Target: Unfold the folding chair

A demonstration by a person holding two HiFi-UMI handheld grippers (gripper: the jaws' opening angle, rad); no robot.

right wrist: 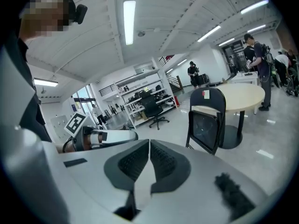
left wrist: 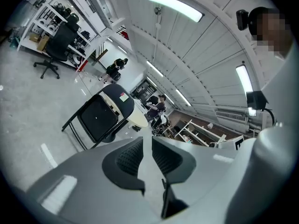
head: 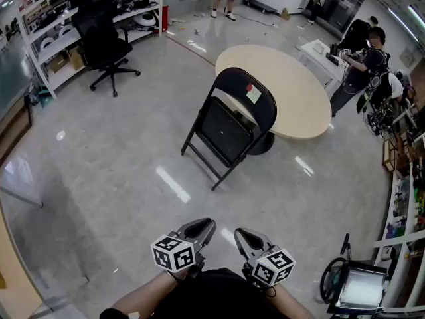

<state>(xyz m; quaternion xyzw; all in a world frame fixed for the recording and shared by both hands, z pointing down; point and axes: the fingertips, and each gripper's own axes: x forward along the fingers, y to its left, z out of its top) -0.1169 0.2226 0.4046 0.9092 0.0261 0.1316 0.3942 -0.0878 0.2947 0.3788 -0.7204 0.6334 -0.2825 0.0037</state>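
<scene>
Partly hidden: the round table's (head: 292,92) base sits behind the folding chair (head: 229,121). You cannot tell whether the chair's back touches the table edge.
Cut off: your forearms leave the head view at its bottom edge.
Hard to read: the print on the sticker (head: 254,94) on the chair's backrest is too small.
Shelving (head: 50,42): these white racks at the upper left hold a cardboard box (head: 58,62) and small gear too fine to name. An office chair (head: 103,38) stands just in front.
Folding chair: it stands on the floor well ahead of you, beside the table. Its seat panel is flipped up flat against the frame, not yet unfolded.
Your left gripper (left wrist: 147,143): the jaws are a narrow slit apart with nothing between them, and it is aimed toward the chair.
Your right gripper (right wrist: 148,146): the jaws are pressed together and empty, just beside the left one.
Both grippers: they are low in front of you, well apart from the chair.
</scene>
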